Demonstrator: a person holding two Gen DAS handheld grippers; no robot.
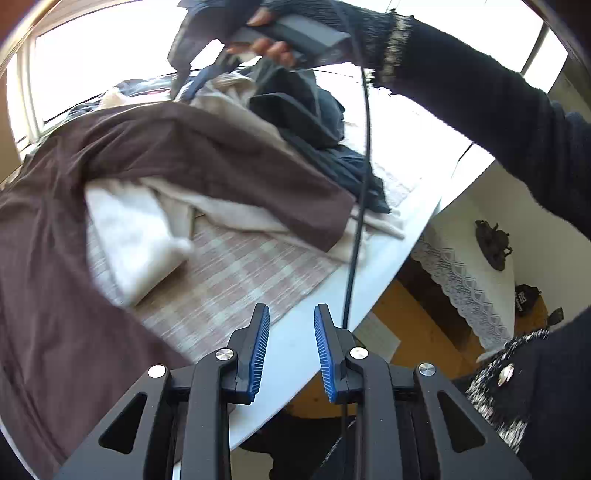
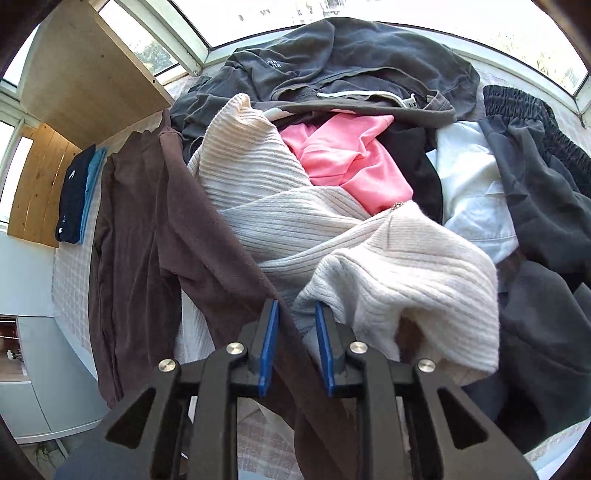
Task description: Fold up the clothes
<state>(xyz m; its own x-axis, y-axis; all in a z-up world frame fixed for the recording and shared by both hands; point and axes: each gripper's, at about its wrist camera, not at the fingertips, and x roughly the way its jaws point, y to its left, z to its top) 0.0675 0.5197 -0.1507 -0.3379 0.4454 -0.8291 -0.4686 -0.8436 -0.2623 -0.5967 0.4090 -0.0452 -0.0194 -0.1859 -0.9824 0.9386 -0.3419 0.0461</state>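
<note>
Two views looked down over a table (image 1: 303, 354) piled with laundry.

In the left wrist view, the left gripper (image 1: 291, 350) sat at the bottom centre of the frame, its blue pads (image 1: 258, 350) parted with nothing between them: released, over the white table edge. A brown garment (image 1: 147, 155) spread across the left and middle of the frame, draped over a cream sweater (image 1: 136, 236) that lay on a checked cloth (image 1: 236, 280). Dark clothes (image 1: 306, 114) were heaped just behind, towards the upper centre. At the top of the frame a hand (image 1: 269, 33) in a dark sleeve (image 1: 480, 103) held a grey handle, and a black cable (image 1: 364, 184) hung down from it across the pile.

In the right wrist view, the right gripper (image 2: 293, 347) was at the bottom centre, its pads standing a little apart. A strip of the brown garment (image 2: 177, 236) ran diagonally between them, and the cream sweater (image 2: 399, 288) bunched against the right pad. Whether the pads pressed the brown cloth could not be told. Behind the sweater lay a pink top (image 2: 351, 162), a white garment (image 2: 472, 192), a dark grey sweatshirt (image 2: 351, 62) at the top and dark trousers (image 2: 535, 177) at the right. At the left edge, folded navy and blue items (image 2: 77, 192) lay flat, well apart from the heap.
</note>
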